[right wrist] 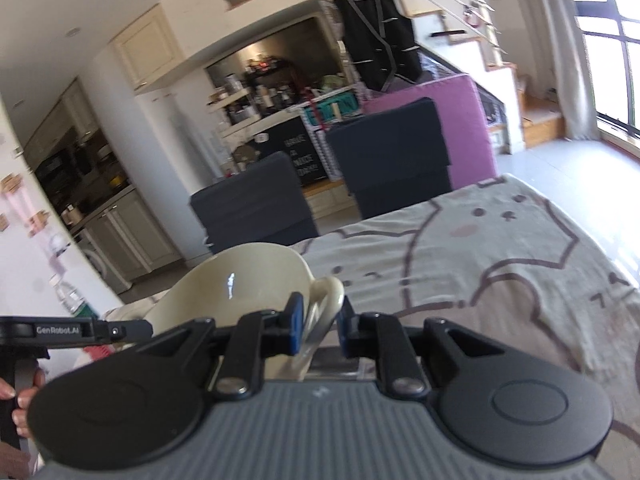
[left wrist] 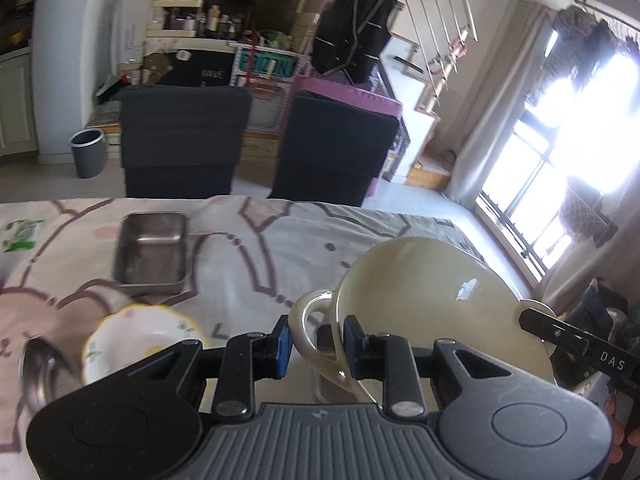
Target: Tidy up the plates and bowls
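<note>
A large cream bowl [left wrist: 432, 296] with loop handles on both sides is held above the table between my two grippers. My left gripper [left wrist: 318, 346] is shut on its left handle [left wrist: 308, 320]. In the right wrist view the same cream bowl [right wrist: 236, 284] sits left of centre, and my right gripper [right wrist: 318, 328] is shut on its right handle [right wrist: 326, 300]. A small white bowl with a yellow scalloped rim [left wrist: 140, 340] and a steel bowl [left wrist: 42, 368] lie on the cloth at lower left. A rectangular steel tray [left wrist: 154, 250] sits farther back.
The table is covered by a cat-print cloth [left wrist: 260, 248], also seen in the right wrist view [right wrist: 480, 260]. Two dark chairs [left wrist: 184, 140] stand behind the far edge. A green packet [left wrist: 24, 234] lies at the left. A grey bin [left wrist: 86, 152] stands on the floor.
</note>
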`<state>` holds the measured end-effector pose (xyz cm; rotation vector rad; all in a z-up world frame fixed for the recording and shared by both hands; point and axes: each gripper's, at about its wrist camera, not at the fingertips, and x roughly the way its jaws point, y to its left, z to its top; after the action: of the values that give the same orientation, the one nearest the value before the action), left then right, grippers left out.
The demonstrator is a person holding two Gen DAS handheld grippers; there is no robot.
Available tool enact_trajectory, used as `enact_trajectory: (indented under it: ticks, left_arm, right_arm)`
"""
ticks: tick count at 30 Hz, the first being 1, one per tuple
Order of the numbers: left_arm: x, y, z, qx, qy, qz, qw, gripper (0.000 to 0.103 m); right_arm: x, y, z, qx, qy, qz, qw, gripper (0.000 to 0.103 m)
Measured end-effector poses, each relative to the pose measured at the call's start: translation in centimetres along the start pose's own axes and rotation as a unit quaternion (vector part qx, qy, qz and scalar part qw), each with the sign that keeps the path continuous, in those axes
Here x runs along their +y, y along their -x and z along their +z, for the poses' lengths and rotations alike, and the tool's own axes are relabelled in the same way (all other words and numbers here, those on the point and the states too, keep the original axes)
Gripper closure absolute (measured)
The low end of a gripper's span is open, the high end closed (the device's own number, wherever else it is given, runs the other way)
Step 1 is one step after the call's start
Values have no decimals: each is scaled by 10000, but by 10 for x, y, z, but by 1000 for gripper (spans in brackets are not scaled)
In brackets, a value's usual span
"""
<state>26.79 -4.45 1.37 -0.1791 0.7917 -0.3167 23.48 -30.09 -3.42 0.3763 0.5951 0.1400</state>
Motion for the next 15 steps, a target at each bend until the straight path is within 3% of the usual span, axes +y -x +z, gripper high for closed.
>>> enact_trajectory:
  ticks: [15]
  left_arm:
    - [64, 82, -57, -458, 473, 208, 9976, 75]
  right_arm:
    - [51, 20, -25, -48, 709, 619, 9955, 82]
